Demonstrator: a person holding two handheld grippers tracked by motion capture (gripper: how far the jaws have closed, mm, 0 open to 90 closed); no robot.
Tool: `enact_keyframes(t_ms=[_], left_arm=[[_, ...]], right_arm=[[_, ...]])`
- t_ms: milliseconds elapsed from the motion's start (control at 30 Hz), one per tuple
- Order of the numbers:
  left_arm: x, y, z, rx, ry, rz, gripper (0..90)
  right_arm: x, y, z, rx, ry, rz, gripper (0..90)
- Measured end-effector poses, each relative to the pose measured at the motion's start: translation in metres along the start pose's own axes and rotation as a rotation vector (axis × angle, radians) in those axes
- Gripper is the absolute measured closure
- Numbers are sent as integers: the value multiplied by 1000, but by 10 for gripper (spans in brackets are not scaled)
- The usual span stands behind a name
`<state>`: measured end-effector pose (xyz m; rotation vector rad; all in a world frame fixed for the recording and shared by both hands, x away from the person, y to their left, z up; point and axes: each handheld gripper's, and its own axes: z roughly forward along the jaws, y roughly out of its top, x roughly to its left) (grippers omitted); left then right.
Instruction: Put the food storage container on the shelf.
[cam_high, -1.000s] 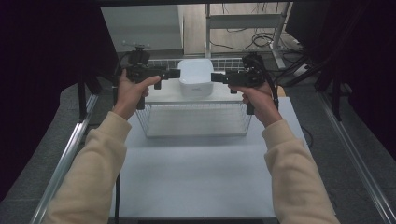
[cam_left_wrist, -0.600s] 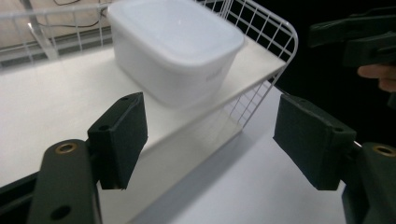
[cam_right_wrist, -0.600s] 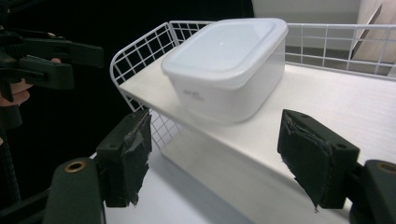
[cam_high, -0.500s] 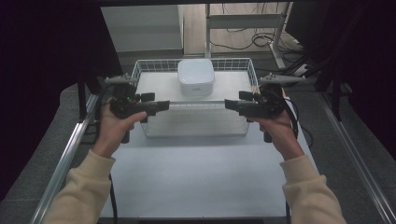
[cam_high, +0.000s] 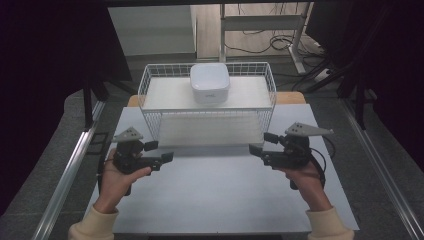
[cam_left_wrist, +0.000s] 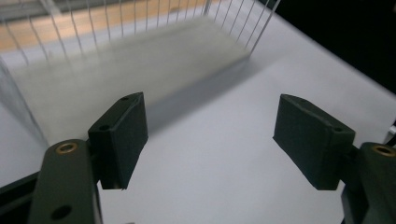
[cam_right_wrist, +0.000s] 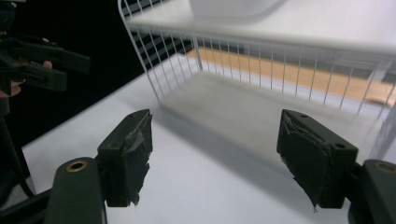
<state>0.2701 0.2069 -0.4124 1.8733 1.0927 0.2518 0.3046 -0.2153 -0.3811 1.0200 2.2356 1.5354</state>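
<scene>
Between the two black jaws of the left gripper (cam_left_wrist: 210, 140) nothing is being held: the jaws are standing wide apart, with bare white table (cam_left_wrist: 224, 186) showing through the gap. Beyond them, in the left gripper view, the lower edge of the wire basket (cam_left_wrist: 140, 56) is lying near, its thin upright wires rising at the top of the frame. The jaws of the right gripper (cam_right_wrist: 212, 158) are likewise standing wide and empty, their pads looking worn and ragged at the edges; past them, in the right gripper view, the basket's near corner and wire side (cam_right_wrist: 261, 56) are showing, with the underside of the white container (cam_right_wrist: 233, 7) just visible at the top edge. Farther off at the left of that view, the other gripper's dark jaws are pointing inward.

Seen from the high view, the left gripper (cam_high: 162, 152) and the right gripper (cam_high: 260, 145) are hovering over the table (cam_high: 210, 200) in front of the basket (cam_high: 207, 120), pointing toward each other and well apart, each gripped by a hand: left hand (cam_high: 117, 177), right hand (cam_high: 302, 177). Neither gripper is touching the basket. The white container (cam_high: 210, 82), rounded-square in outline, is sitting on the basket's upper level, near the middle of its far side and well apart from both grippers. Cream sleeves are entering from the bottom edge.
</scene>
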Motion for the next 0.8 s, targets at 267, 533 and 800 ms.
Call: enact_keyframes(t_ms=[267, 533, 800], left_arm=[[8, -37, 19, 64, 16, -28, 258], [8, -42, 24, 68, 16, -25, 258], [15, -45, 17, 50, 15, -69, 253]], right_arm=[[-11, -52, 5, 75, -18, 37, 270], [-15, -64, 15, 114, -33, 42, 269], [-18, -67, 12, 87, -32, 50, 258]])
